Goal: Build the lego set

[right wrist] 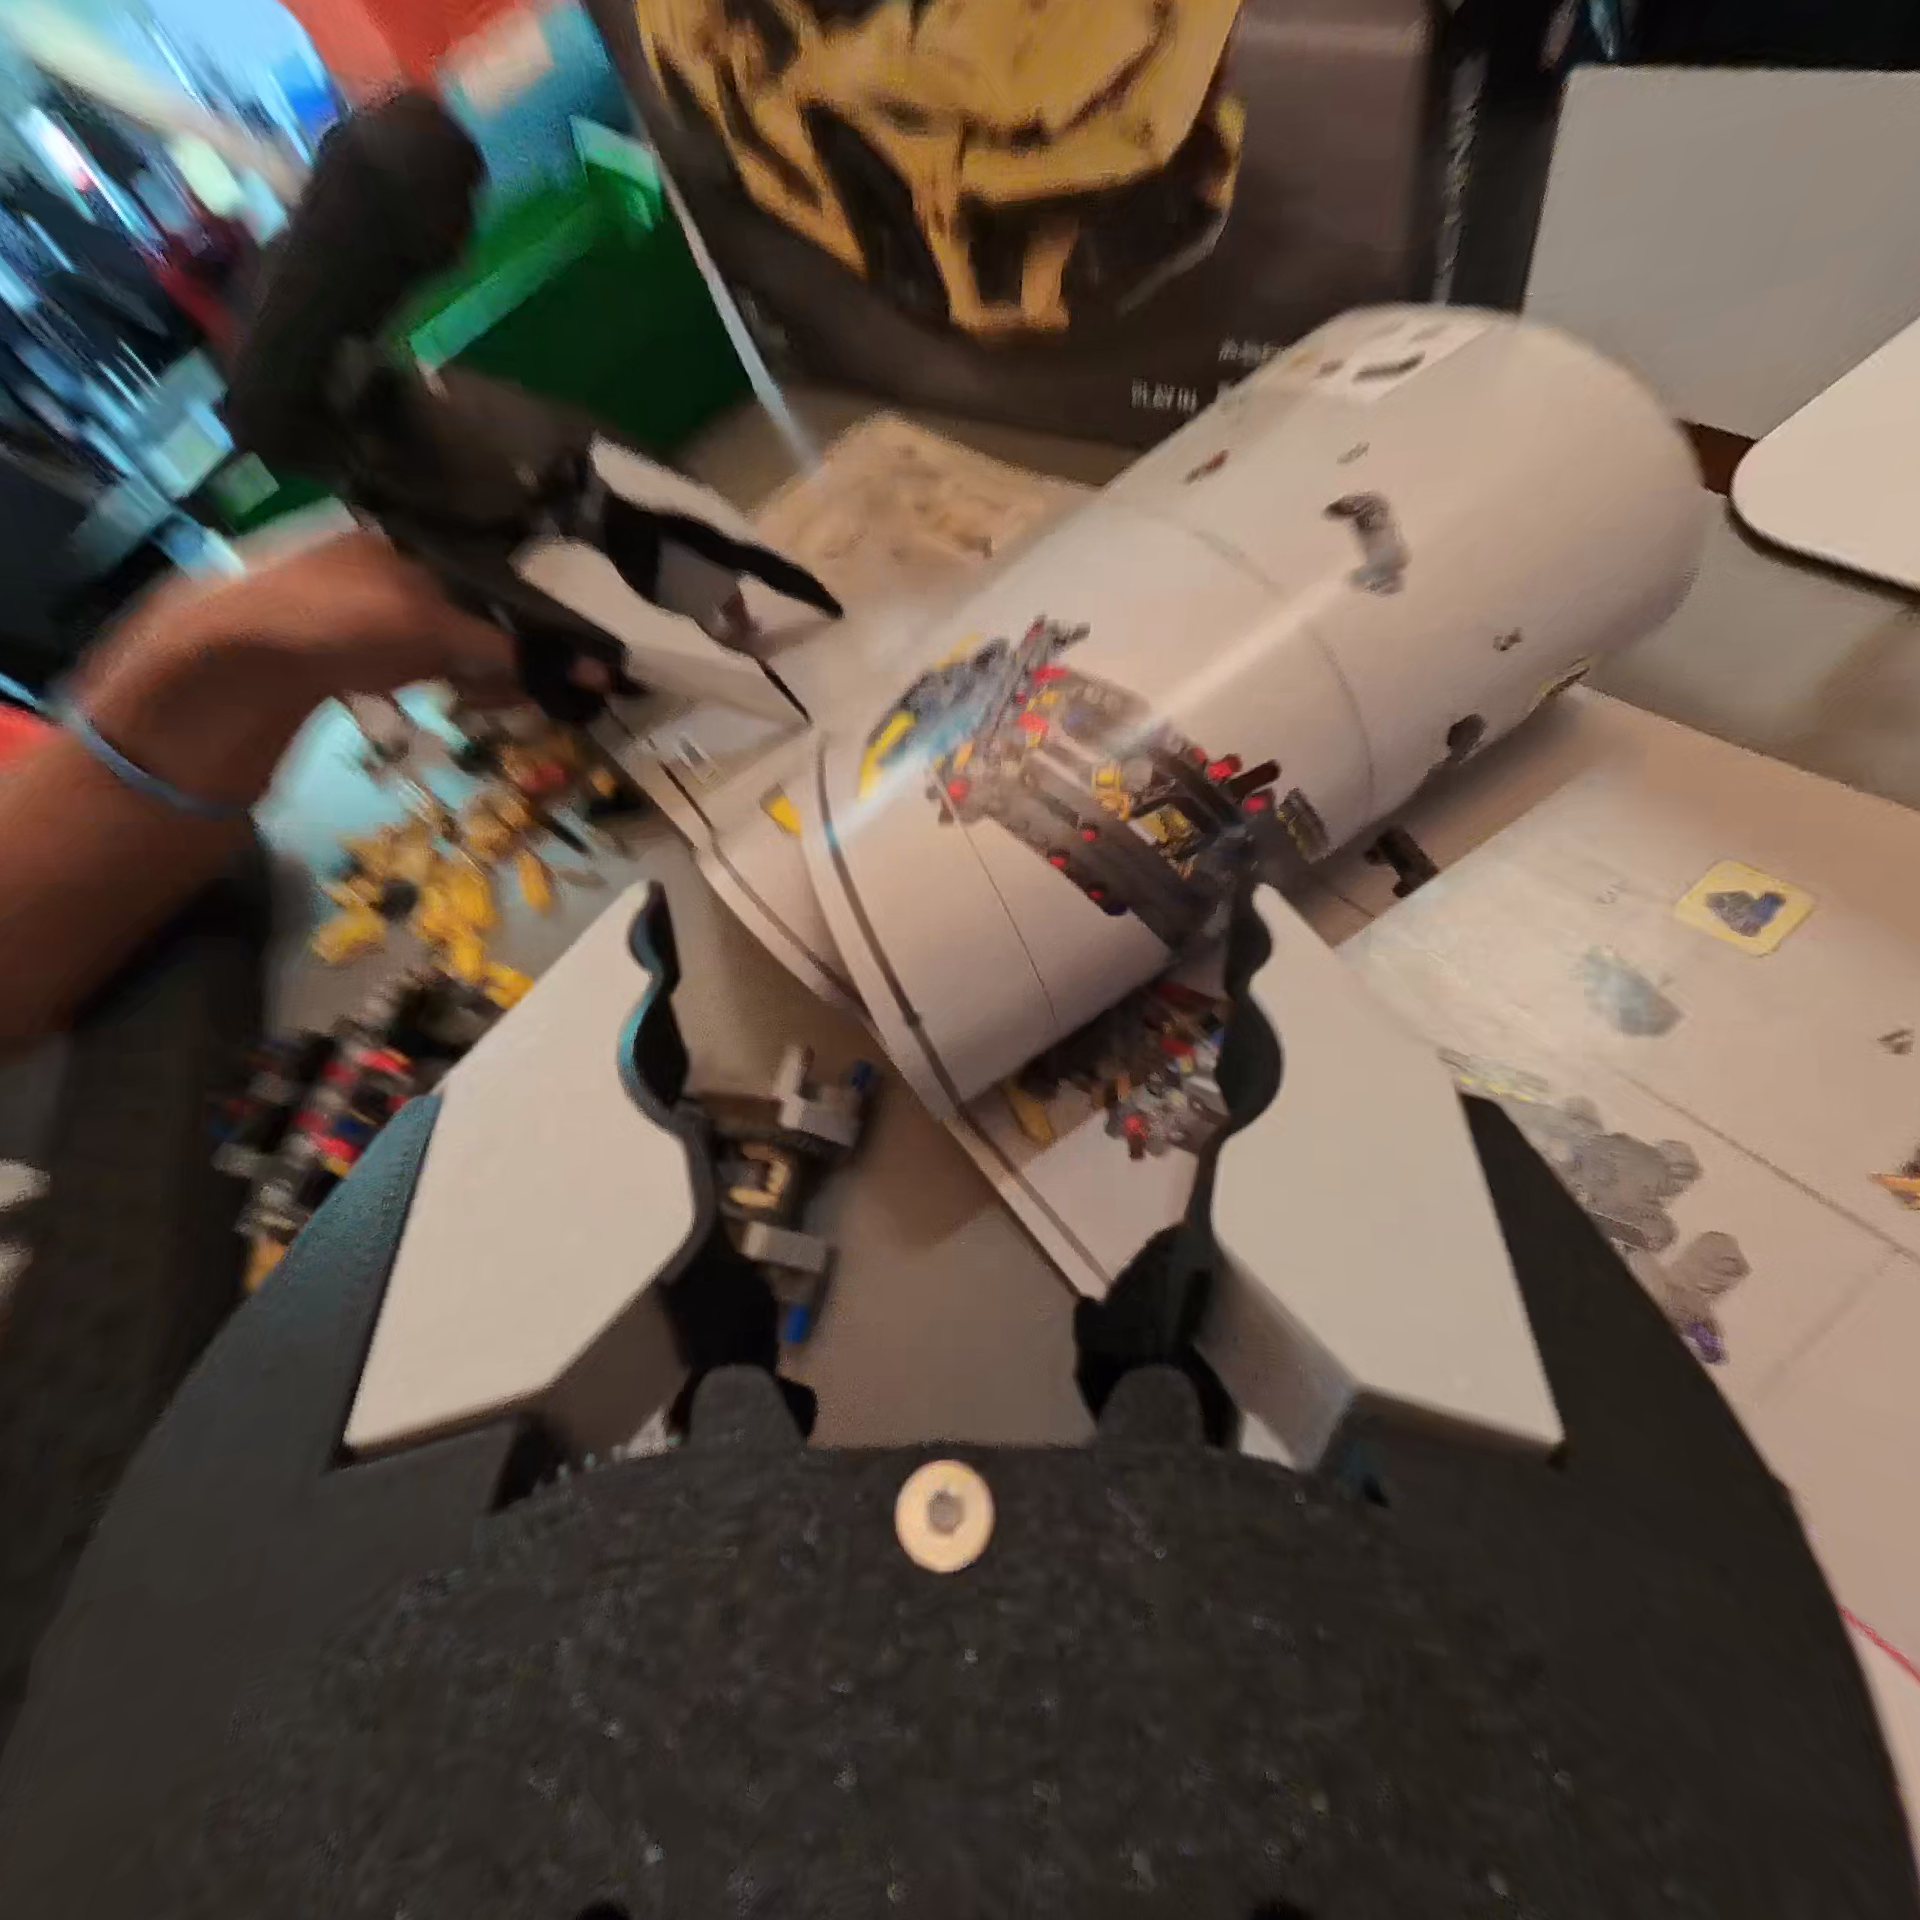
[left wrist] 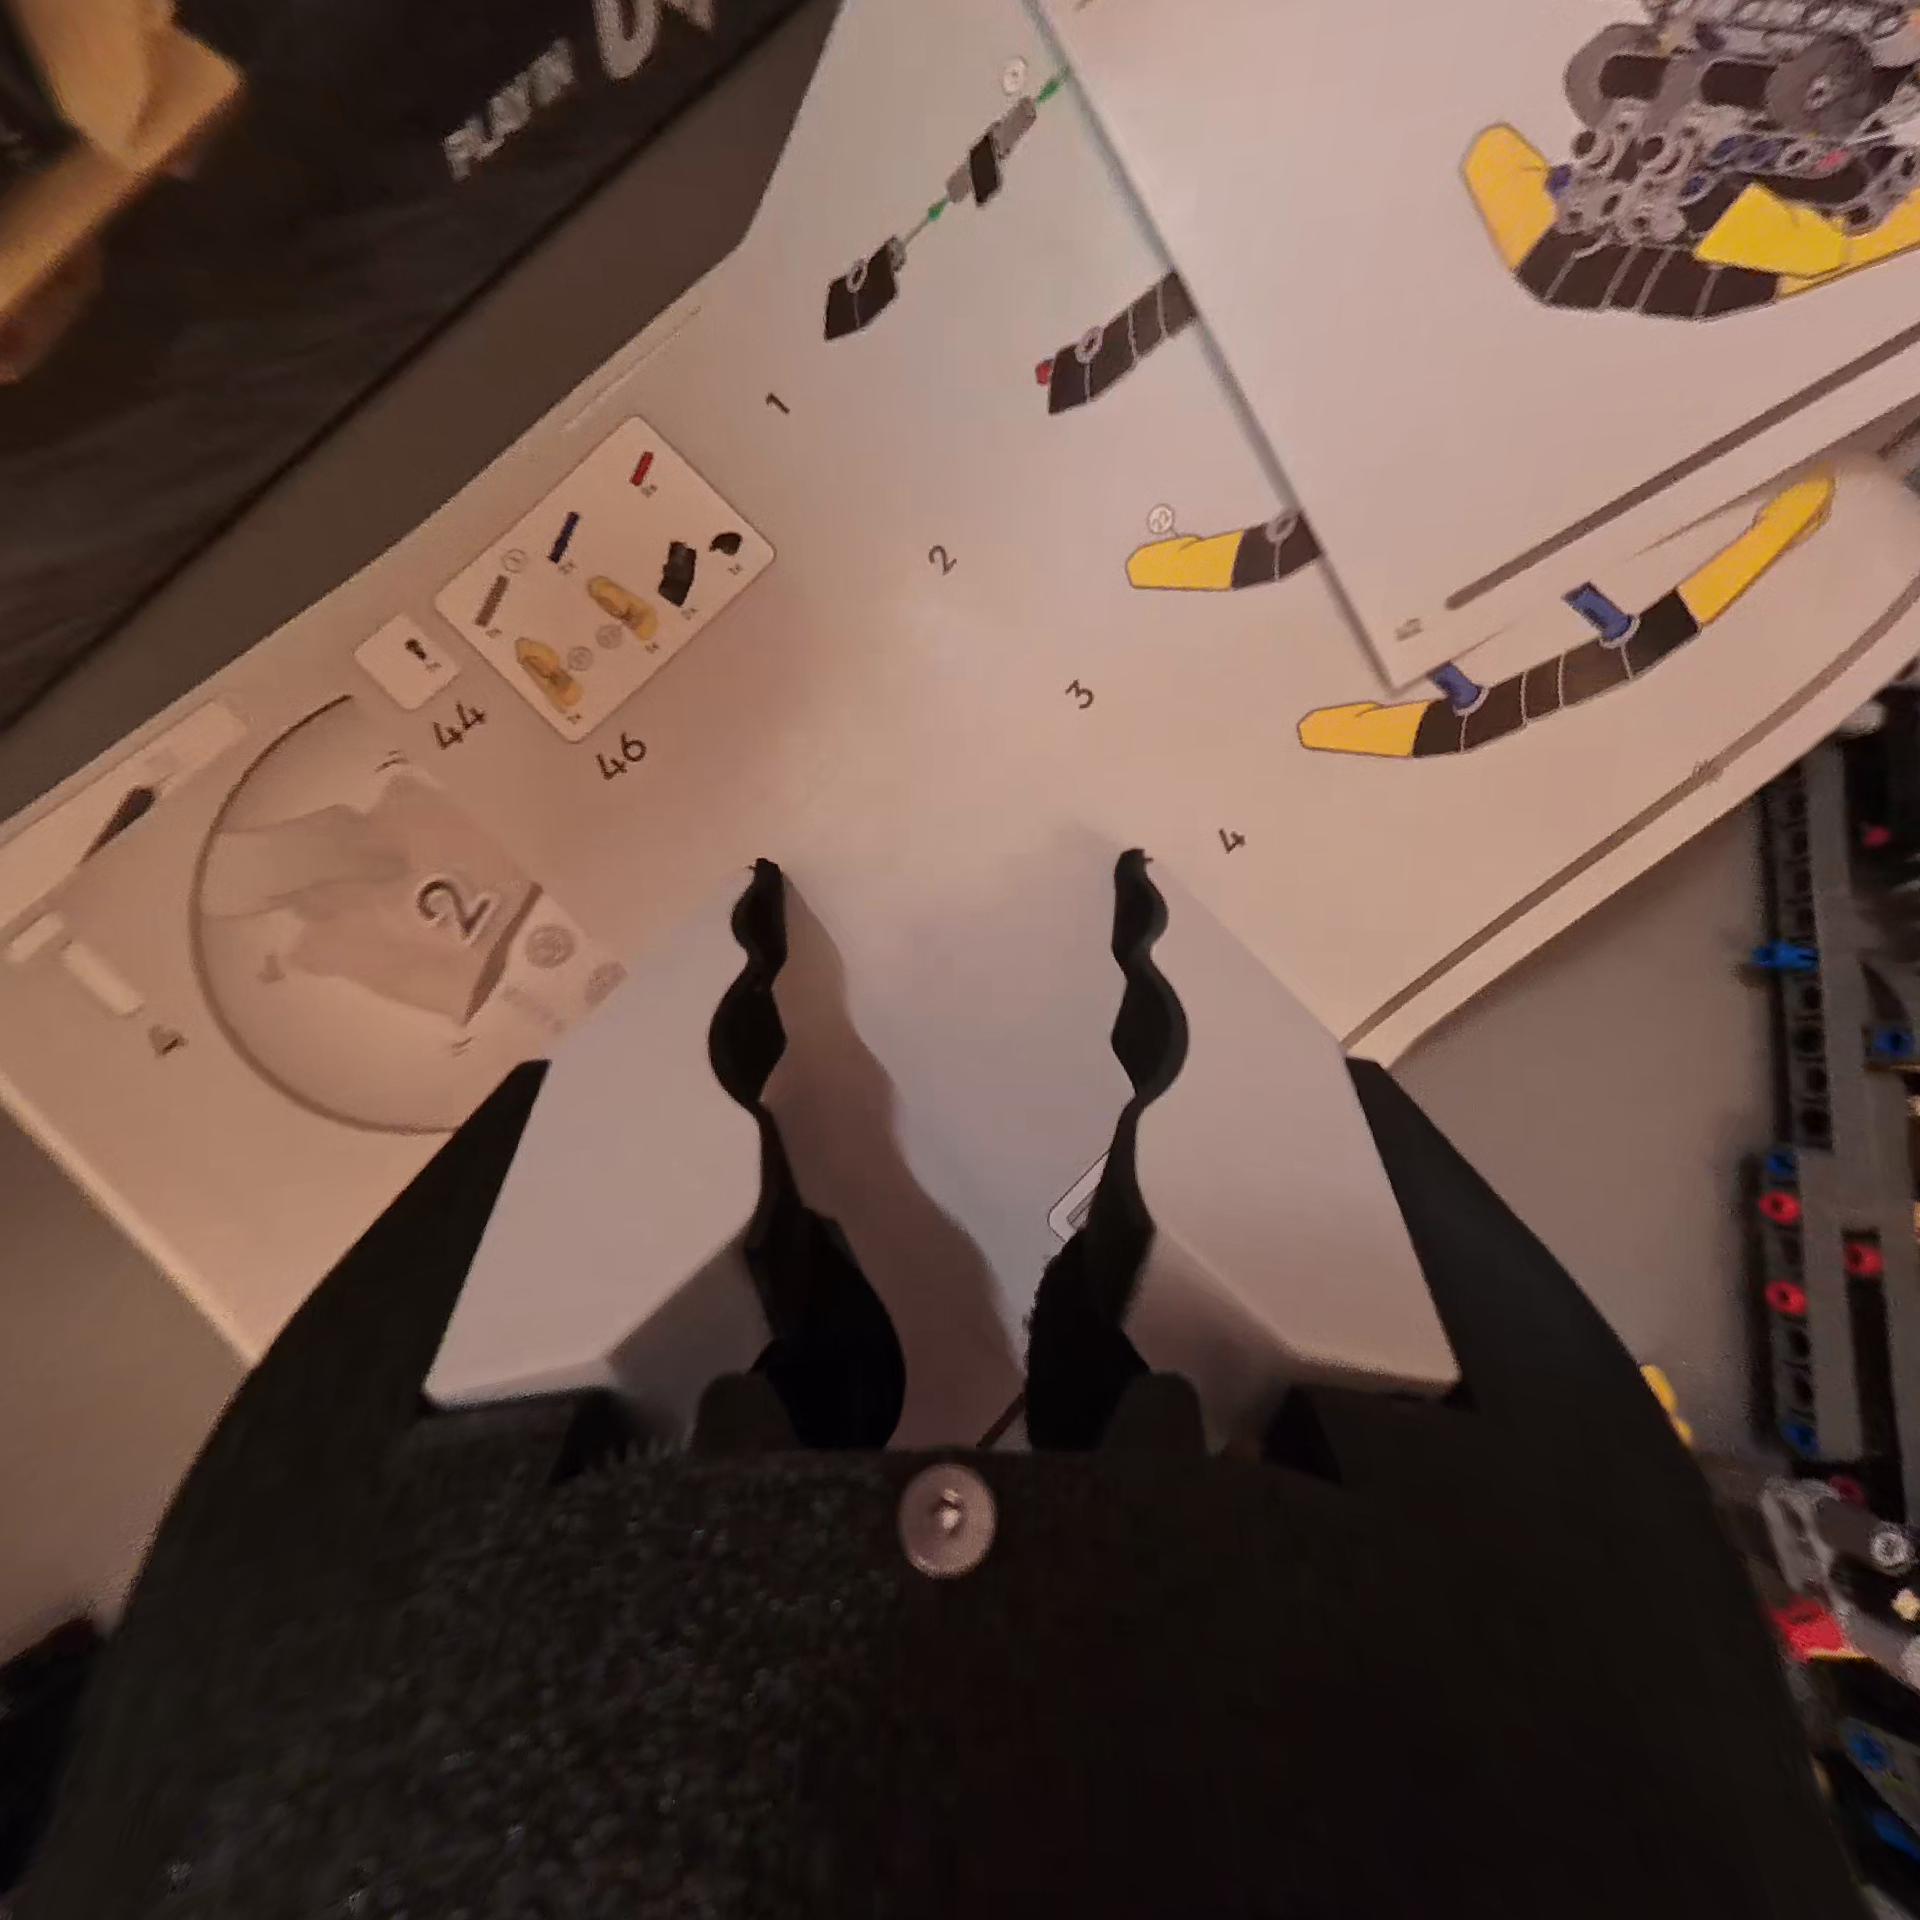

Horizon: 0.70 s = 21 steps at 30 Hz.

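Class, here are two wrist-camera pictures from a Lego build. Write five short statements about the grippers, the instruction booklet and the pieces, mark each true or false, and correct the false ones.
1. The left gripper is open above the instruction booklet. True.
2. The right gripper is clamped shut on a yellow brick. False: its fingers stand apart and hold no brick.
3. Pages of the booklet curl up in front of the right gripper. True.
4. Loose yellow pieces lie on the table near the person's hand. True.
5. The open page under the left gripper is blank. False: it shows drawn building steps with yellow and black parts.
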Available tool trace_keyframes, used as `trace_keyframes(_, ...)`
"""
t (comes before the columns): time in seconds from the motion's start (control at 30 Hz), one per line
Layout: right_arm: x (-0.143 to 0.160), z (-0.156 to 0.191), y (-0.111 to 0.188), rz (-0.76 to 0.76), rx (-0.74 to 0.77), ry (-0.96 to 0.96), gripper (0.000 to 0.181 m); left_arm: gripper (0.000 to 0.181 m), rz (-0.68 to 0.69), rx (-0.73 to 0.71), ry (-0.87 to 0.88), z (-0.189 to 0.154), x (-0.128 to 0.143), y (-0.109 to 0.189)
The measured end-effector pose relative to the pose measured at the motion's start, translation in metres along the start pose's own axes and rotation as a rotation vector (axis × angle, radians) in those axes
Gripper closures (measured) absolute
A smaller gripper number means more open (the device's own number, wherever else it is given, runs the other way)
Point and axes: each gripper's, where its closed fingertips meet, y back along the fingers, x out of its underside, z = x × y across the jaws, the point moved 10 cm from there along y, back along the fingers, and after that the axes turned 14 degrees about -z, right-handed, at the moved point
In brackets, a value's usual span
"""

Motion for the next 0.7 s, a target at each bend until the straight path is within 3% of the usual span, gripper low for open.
trace_keyframes(0.13,0.015,0.009,-0.015,0.211,0.112,0.235,0.074,0.12,-0.023,0.083,0.011,-0.018,-0.01,-0.015)
trace_keyframes(0.33,0.02,-0.009,0.0,0.2,0.052,0.046,0.069,0.118,-0.116,0.309,0.012,-0.057,-0.056,-0.052)
trace_keyframes(0.47,0.023,-0.019,0.006,0.189,0.06,-0.002,0.071,0.121,-0.294,0.335,0.011,-0.052,-0.085,-0.025)
trace_keyframes(0.57,0.022,-0.021,0.008,0.172,0.056,-0.02,0.074,0.124,-0.333,0.165,0.005,-0.02,-0.071,0.001)
trace_keyframes(0.7,0.024,-0.028,0.008,0.164,0.079,-0.066,0.083,0.123,-0.231,0.046,-0.056,-0.002,-0.033,0.009)
